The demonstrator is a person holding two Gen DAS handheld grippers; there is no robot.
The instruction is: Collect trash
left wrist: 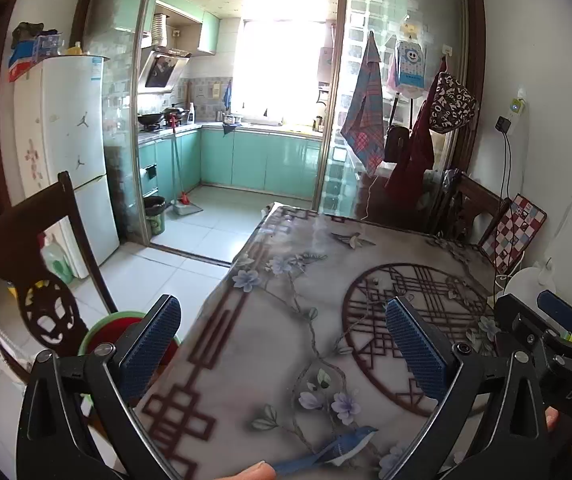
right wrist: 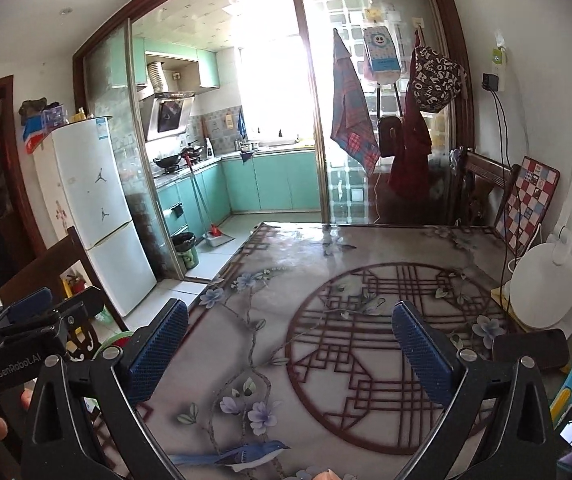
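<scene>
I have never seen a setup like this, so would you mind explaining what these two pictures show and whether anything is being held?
There is no robot here: a person holds a hand-held two-finger gripper in each hand, and each carries a wide-angle camera looking forward along its blue-padded fingers. One picture comes from the left gripper, the other from the right gripper. Both stand open with nothing between the pads. They hover over a table with a flower-and-bird patterned cover. Its middle is bare; a white round lamp and a dark phone-like thing sit near its right edge. No trash shows on it. A bin stands by the kitchen doorway.
</scene>
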